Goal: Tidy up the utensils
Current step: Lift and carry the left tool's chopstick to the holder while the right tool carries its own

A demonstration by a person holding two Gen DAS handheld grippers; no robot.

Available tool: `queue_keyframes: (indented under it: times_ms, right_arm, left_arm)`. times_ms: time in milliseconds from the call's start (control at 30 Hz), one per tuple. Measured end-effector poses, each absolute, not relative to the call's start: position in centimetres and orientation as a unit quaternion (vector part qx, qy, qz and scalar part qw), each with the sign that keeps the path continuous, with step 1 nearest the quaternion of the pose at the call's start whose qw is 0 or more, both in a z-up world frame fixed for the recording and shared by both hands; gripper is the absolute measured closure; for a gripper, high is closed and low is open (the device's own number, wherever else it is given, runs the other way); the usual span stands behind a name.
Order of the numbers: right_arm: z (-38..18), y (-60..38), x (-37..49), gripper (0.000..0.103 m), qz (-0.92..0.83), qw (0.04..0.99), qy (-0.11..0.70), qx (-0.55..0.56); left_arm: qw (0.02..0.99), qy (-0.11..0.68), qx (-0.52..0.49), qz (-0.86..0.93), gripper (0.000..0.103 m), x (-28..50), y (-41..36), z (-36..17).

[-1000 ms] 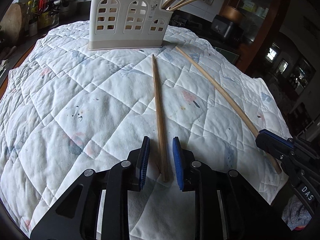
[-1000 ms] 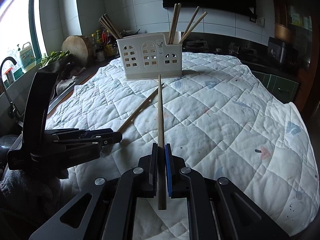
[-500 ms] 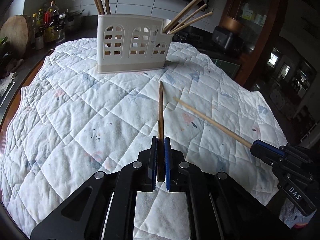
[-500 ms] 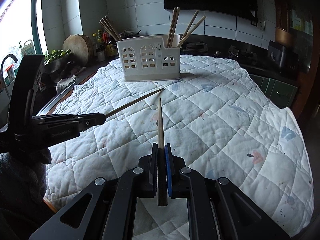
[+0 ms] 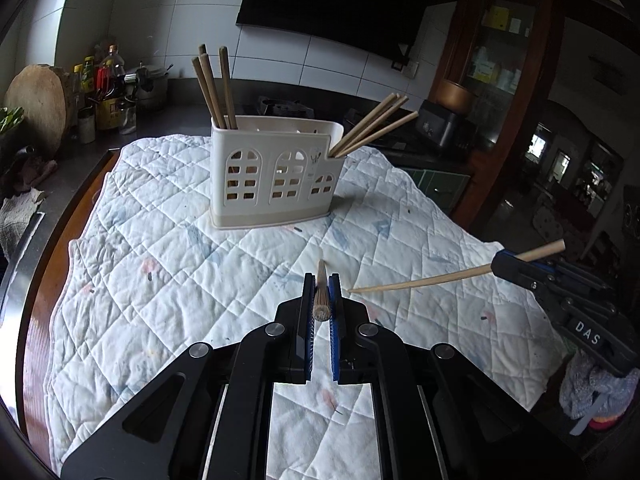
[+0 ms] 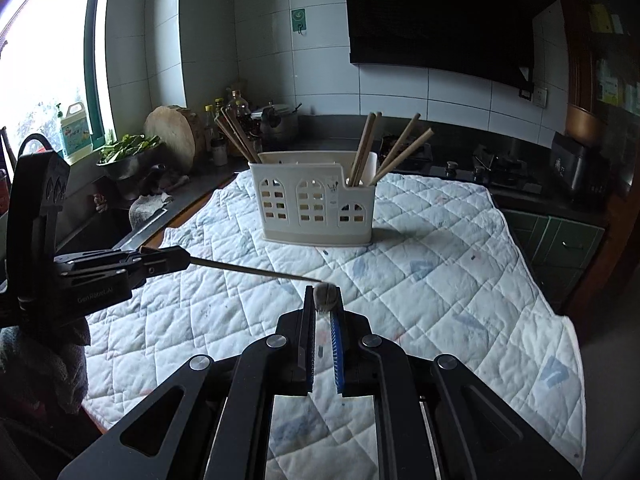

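Note:
My left gripper (image 5: pixel 321 298) is shut on a wooden chopstick (image 5: pixel 320 300) that points straight ahead, held above the quilt. My right gripper (image 6: pixel 323 299) is shut on another chopstick (image 6: pixel 325 295), seen end-on. Each shows in the other's view: the right gripper (image 5: pixel 505 265) with its chopstick (image 5: pixel 420 281) at the right, the left gripper (image 6: pixel 178 261) with its chopstick (image 6: pixel 256 271) at the left. The cream utensil holder (image 5: pixel 276 172) (image 6: pixel 316 204) stands ahead on the quilt, with several chopsticks in its end compartments.
A white quilted cloth (image 5: pixel 180 272) (image 6: pixel 440 280) covers the table. Bottles and a round wooden board (image 5: pixel 38 104) stand on the counter at the left, beside a sink (image 6: pixel 100 224). A stove (image 6: pixel 496 176) is at the back right.
Both grippers have lifted their chopsticks off the quilt and tilted them up. The left gripper was open around its chopstick one second ago and has shut on it.

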State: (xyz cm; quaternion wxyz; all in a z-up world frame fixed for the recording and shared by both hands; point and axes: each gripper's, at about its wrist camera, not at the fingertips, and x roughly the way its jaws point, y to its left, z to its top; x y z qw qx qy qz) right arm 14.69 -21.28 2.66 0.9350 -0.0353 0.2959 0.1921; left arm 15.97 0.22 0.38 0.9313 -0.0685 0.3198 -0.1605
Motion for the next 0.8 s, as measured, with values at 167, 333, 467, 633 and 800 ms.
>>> queue_keyframes:
  times_ms: [167,333,467,633,800]
  right_arm:
    - [6.7,-20.7,18.0,0.096,0.213,0.932,0.291,-0.046]
    - [10.2,-19.7,21.1,0.096,0.223,0.931,0.282,-0.064]
    - [12.7,-18.7,23.1,0.096,0.224,0.934,0.270,-0.075]
    - [15.1,-18.3,25.4,0.096,0.212,0.939,0.256,-0.086]
    - [16.1,-18.1,27.9,0.096,0.197,0.942,0.257,-0.084]
  left_arm:
    - [0.936,0.306,-0.054,-0.165,0.098,17.3,0.5,3.0]
    - [0.941,0.291,-0.048,-0.164,0.098,19.1,1.1,5.9]
    - [0.946,0.275,-0.046,-0.165,0.098,20.4,1.6,8.5]
    - [0.959,0.234,-0.037,-0.158,0.098,21.3,2.4,12.7]
    - [0.973,0.187,-0.039,-0.132,0.098,22.4,3.4,16.5]
